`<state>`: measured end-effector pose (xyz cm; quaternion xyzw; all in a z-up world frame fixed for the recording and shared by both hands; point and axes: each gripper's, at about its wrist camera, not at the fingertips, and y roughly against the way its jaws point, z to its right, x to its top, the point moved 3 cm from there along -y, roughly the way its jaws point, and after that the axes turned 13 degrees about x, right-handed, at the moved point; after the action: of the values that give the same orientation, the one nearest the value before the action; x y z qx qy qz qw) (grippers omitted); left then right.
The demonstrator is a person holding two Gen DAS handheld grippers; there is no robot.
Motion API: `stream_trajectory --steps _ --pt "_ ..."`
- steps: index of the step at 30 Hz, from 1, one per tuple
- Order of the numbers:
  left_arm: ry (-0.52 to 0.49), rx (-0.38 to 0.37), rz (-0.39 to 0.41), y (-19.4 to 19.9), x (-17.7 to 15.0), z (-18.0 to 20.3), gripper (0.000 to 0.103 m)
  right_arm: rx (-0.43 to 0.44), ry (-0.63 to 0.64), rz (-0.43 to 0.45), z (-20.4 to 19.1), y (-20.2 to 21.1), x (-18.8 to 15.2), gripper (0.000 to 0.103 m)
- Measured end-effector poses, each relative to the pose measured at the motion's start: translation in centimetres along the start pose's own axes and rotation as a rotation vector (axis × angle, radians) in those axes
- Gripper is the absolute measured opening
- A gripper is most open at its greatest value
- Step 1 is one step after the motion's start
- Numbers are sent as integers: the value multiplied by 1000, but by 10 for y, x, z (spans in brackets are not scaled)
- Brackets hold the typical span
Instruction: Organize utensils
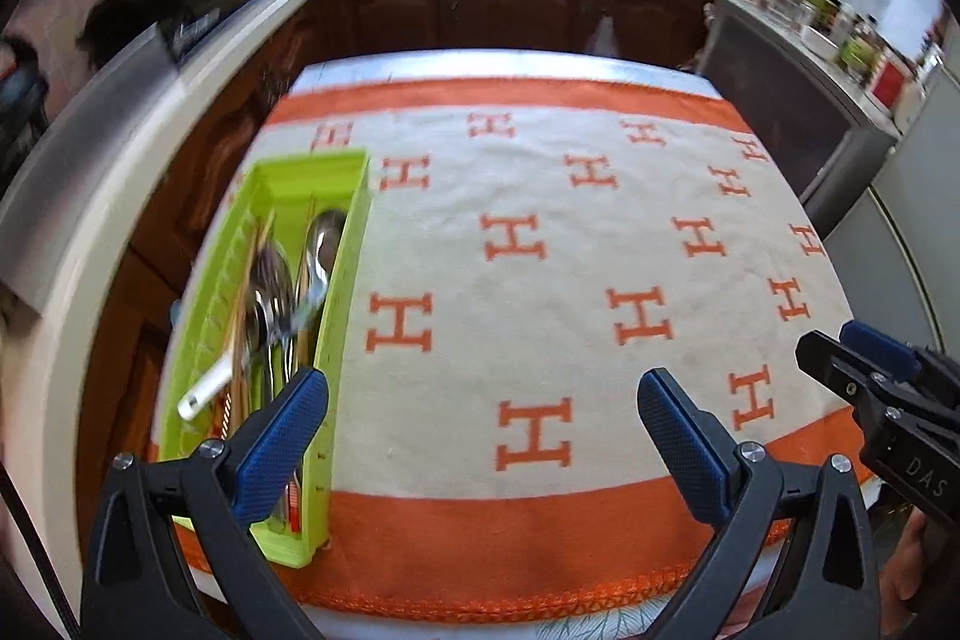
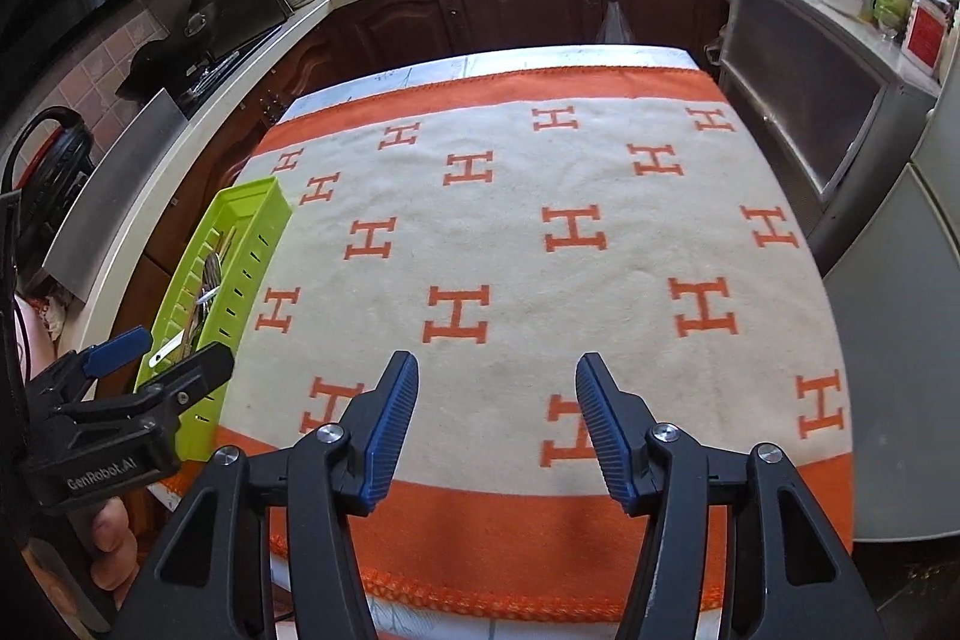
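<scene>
Left wrist view: left tool (image 1: 483,403) hangs with its jaws spread wide, nothing between the pads, only the blanket (image 1: 540,250) below; the green tray (image 1: 342,292) sits at the left edge of the table (image 1: 456,63), its near end under the left finger (image 1: 282,436); inside it lie metal spoons (image 1: 321,244), bowls toward the far end, with what look like chopsticks (image 1: 240,316) and a white-handled piece (image 1: 207,391) alongside; the exact count is blurred; the right tool (image 1: 840,352) shows at the right margin, too side-on here to judge its gap.

Right wrist view: right tool (image 2: 497,388) has its jaws apart and empty, over the bare blanket (image 2: 510,244); no loose utensil is visible on the cloth; the tray (image 2: 240,274) lies well to the left, beside the left tool (image 2: 174,349); its slotted side wall faces this camera; contents mostly hidden behind that wall.

Handling judgement: spoons are likely stiff, light, smooth and slippery; take one across the narrow handle, not the curved bowl, pads flat on both sides; chopsticks are probably thin and inclined to roll, so grip near mid-length; the tray looks like thin plastic, light, likely to slide on the cloth or tip if pushed on the long wall; if it is to be shifted, pinch an end rim; nothing here appears fragile; with every visible utensil in the tray, the sorting seems nearly or wholly done.
</scene>
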<state>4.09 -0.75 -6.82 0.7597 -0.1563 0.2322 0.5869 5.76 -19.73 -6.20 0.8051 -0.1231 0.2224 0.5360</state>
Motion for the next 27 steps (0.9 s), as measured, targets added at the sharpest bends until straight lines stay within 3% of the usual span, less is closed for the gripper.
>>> stream_trajectory --steps 5,7,12,27 --pt "-33 2 85 33 18 15 102 4 27 61 -15 34 10 59" --pt "-31 1 94 42 26 18 102 -6 39 91 -21 47 15 65" --pt "13 -19 116 60 37 15 102 11 36 149 -31 75 22 69" --pt "52 20 104 67 34 9 102 -6 61 182 -48 103 19 74"
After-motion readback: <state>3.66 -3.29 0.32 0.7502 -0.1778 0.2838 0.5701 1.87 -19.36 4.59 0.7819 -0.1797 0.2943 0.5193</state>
